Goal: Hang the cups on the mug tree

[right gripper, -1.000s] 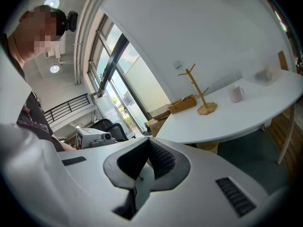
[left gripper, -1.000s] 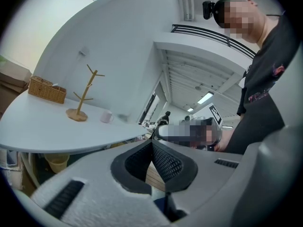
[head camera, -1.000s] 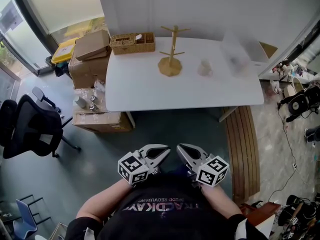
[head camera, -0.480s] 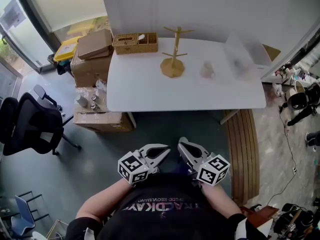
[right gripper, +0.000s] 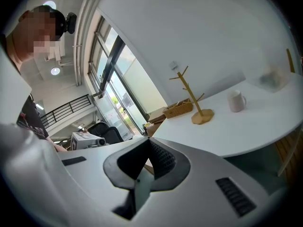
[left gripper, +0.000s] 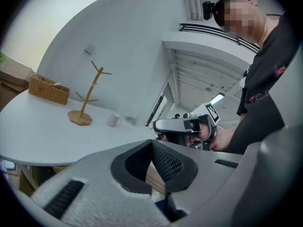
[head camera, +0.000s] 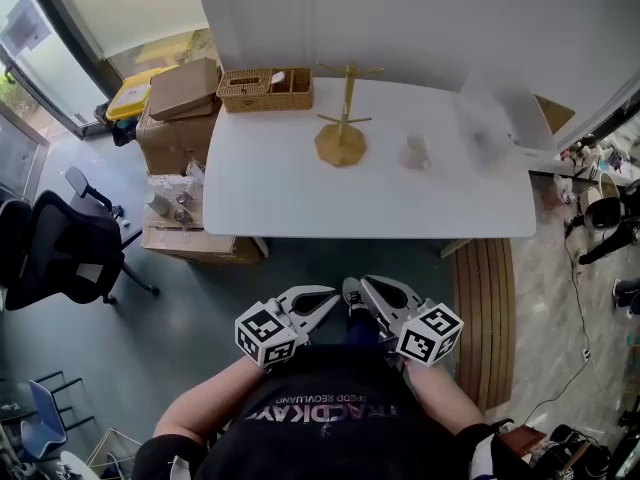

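A wooden mug tree (head camera: 342, 120) stands bare at the back of the white table (head camera: 300, 188). A pale cup (head camera: 415, 152) sits to its right on the tabletop. Both grippers are held close to the person's body, well short of the table. My left gripper (head camera: 328, 299) and my right gripper (head camera: 366, 287) are both shut with nothing in them. The left gripper view shows the mug tree (left gripper: 85, 100) and cup (left gripper: 112, 120) far off beyond the shut jaws. In the right gripper view the mug tree (right gripper: 195, 100) and cup (right gripper: 235, 100) also stand far ahead.
A wicker basket (head camera: 265, 88) sits at the table's back left and a clear plastic container (head camera: 488, 120) at its back right. Cardboard boxes (head camera: 180, 118) are stacked left of the table. An office chair (head camera: 50, 253) stands on the left, a slatted wooden bench (head camera: 487, 313) on the right.
The table has drawn nearer in the head view, its front edge lower in the frame. Both grippers stay shut near the body; the right one has lifted slightly.
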Tool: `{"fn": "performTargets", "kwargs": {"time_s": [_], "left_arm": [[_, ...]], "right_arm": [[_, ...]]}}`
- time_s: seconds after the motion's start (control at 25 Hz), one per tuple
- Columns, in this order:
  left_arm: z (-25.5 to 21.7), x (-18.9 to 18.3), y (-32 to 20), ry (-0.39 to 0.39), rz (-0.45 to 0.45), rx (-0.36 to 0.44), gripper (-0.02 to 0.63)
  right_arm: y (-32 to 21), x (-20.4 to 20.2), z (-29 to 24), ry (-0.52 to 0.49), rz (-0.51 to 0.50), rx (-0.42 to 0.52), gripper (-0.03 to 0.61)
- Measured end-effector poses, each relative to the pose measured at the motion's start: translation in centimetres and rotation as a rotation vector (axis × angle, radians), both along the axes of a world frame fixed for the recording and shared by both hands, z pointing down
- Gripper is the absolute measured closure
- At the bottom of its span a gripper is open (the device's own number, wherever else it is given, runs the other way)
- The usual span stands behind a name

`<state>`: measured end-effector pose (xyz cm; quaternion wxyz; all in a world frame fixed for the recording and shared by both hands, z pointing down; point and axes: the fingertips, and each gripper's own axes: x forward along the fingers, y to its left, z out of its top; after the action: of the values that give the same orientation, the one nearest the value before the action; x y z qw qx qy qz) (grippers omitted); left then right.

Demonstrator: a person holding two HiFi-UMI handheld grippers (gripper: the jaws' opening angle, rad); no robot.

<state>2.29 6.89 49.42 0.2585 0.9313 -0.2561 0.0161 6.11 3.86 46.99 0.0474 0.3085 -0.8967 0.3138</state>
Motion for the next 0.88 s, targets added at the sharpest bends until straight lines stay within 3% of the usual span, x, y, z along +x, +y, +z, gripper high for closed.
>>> {"fn": "performTargets", "kwargs": {"time_s": [0.88], "left_arm": [[0.4, 7.0, -9.9, 0.003, -0.006, -0.034, 0.618]], "right_arm": [[-11.9, 7.3, 1.2, 0.022, 0.031, 0.007, 0.569]]}}
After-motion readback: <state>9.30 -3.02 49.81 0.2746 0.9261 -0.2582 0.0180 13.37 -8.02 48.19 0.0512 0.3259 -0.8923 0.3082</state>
